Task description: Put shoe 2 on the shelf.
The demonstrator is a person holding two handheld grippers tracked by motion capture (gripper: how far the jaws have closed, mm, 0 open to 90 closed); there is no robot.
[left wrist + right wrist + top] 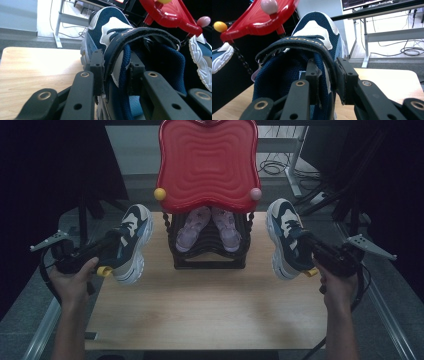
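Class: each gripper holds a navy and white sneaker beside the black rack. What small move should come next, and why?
Probably carry the left navy and white sneaker, clamped by the left gripper, inward toward the black shoe rack. Its shelf already bears pink shoes under the red wavy top; the right sneaker, in the right gripper, hangs alongside.

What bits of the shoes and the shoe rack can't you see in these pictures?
- High view: the heels of the small pink shoes on the black wire rack sit under the wavy red plastic top.
- Left gripper view: the navy-and-white left sneaker has its sole cut off by the bottom edge and the left gripper.
- Right gripper view: the matching right sneaker has its heel behind the right gripper.
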